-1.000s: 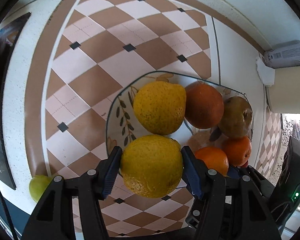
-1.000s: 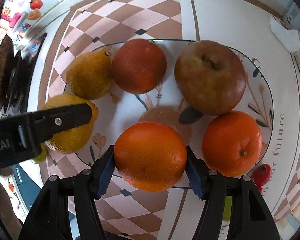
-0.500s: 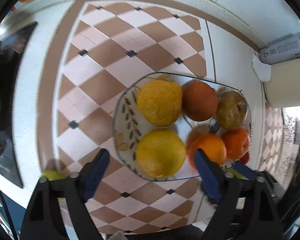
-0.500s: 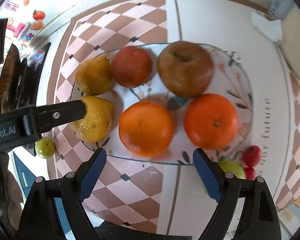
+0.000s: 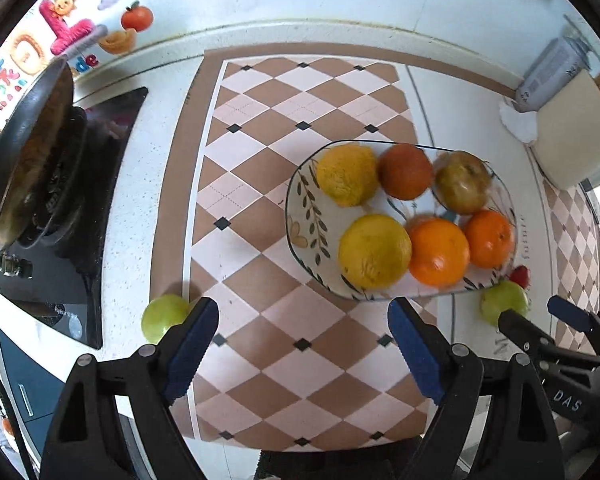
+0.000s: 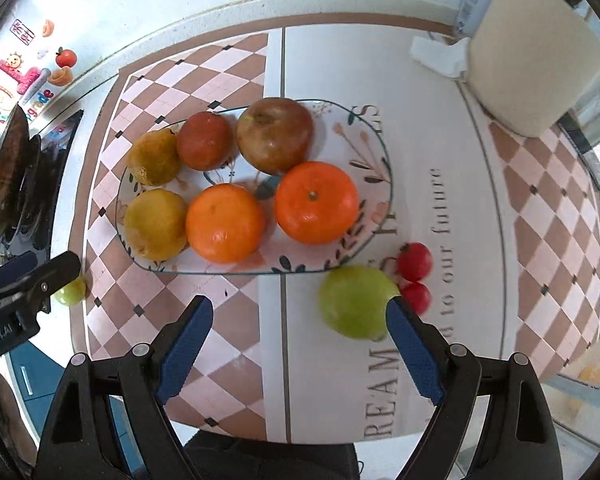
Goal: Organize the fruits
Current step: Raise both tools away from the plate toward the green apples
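1. At far left I see a pan (image 5: 28, 152) on the stove (image 5: 80, 208), beside the checkered mat (image 5: 260, 184).
2. A small green fruit (image 5: 162, 316) lies on the counter at the mat's left edge, just beside my left gripper (image 5: 302, 336). Its jaws have just been opening and now stand spread, with nothing between them.
3. The plate (image 6: 370, 152) holds six fruits in two rows: in the back, a lemon (image 6: 154, 158), a red fruit (image 6: 204, 140) and an apple (image 6: 274, 134); in front, a second lemon (image 6: 154, 224), an orange (image 6: 224, 222) and a tangerine (image 6: 316, 202).
4. My right gripper (image 6: 300, 326) hangs over the mat, near the plate's front rim. Its jaws have also just been opening and gape wide, empty.
5. A green apple (image 6: 354, 300) sits off the plate by the right finger, with two small red fruits (image 6: 414, 262) touching it further right.
6. A cream container (image 6: 532, 60) stands at far right.
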`<action>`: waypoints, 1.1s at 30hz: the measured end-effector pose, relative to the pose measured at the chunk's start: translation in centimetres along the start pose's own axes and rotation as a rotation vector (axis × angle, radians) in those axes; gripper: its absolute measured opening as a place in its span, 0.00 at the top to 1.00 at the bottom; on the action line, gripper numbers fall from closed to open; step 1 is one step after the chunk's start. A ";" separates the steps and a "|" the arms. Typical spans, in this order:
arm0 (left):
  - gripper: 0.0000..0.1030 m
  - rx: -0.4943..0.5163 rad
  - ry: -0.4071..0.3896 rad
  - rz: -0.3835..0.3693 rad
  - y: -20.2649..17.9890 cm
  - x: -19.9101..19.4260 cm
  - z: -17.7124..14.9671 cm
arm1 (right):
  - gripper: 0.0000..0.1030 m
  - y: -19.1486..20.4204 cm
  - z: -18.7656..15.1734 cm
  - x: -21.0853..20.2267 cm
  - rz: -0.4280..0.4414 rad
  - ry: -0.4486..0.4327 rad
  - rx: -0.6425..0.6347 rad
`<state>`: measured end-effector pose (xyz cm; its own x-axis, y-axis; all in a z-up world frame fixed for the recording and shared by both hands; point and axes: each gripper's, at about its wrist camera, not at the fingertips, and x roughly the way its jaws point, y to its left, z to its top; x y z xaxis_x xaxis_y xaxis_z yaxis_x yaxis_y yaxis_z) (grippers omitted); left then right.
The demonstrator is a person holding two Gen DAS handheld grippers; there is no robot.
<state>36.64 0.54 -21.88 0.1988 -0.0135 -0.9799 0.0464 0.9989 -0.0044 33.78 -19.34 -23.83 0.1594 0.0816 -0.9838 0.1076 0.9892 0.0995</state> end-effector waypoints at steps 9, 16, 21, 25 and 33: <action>0.16 -0.003 -0.066 -0.028 -0.8 -5.0 -3.2 | 0.12 0.4 -3.2 -6.2 -0.012 -0.083 -0.021; 0.16 0.002 -0.097 -0.060 -1.0 -8.9 -5.2 | 0.12 0.9 -5.6 -10.5 0.021 -0.131 -0.019; 0.16 0.015 -0.136 -0.050 -0.7 -11.5 -6.5 | 0.12 1.3 -7.5 -13.2 0.028 -0.160 -0.022; 0.16 0.016 -0.150 -0.057 -0.5 -12.8 -7.4 | 0.12 1.7 -8.7 -14.8 0.036 -0.175 -0.028; 0.16 0.001 -0.170 -0.092 0.0 -14.7 -8.5 | 0.12 2.2 -9.8 -16.7 0.041 -0.195 -0.027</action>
<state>25.37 1.16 -9.14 0.3559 -0.1118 -0.9278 0.0726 0.9931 -0.0918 21.73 -17.32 -8.65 0.3501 0.0998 -0.9314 0.0711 0.9886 0.1327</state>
